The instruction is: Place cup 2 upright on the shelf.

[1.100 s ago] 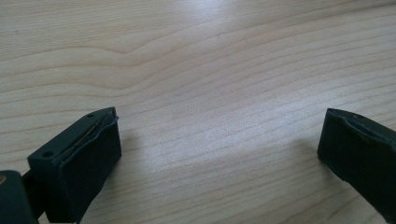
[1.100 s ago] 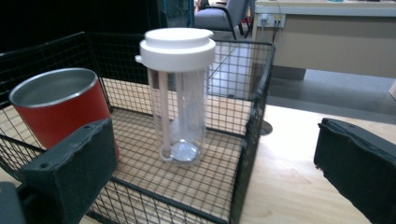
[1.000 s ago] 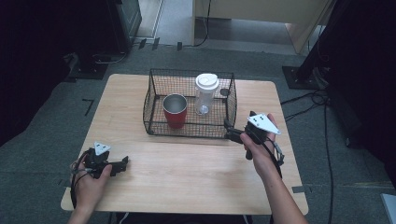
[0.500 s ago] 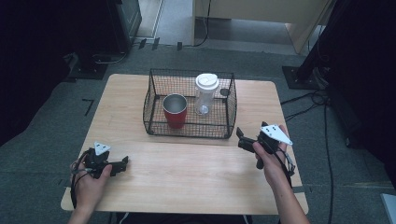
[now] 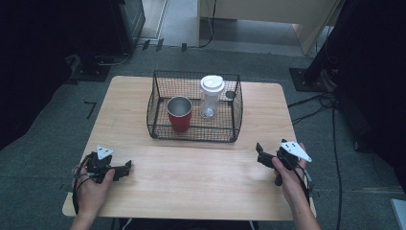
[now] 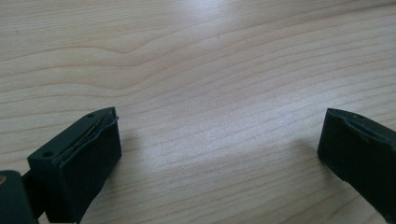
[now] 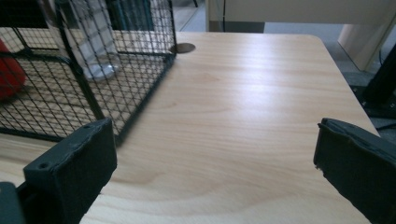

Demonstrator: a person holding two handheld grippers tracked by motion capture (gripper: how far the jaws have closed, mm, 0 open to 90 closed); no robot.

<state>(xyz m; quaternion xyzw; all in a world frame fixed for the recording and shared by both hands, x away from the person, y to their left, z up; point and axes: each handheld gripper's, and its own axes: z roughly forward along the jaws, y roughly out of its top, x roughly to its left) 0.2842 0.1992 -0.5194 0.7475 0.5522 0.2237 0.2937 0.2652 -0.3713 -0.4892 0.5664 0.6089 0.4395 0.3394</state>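
We are holding the right gripper wide and empty at the lower right of the high view, near the wire basket. Its own view is showing the mesh close; the high view is showing the red cup and lidded bottle inside. The left gripper, also wide, is resting at the lower left.

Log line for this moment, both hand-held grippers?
left hand-held gripper: open, empty, on table | right hand-held gripper: open, empty, near wire basket | red cup in basket
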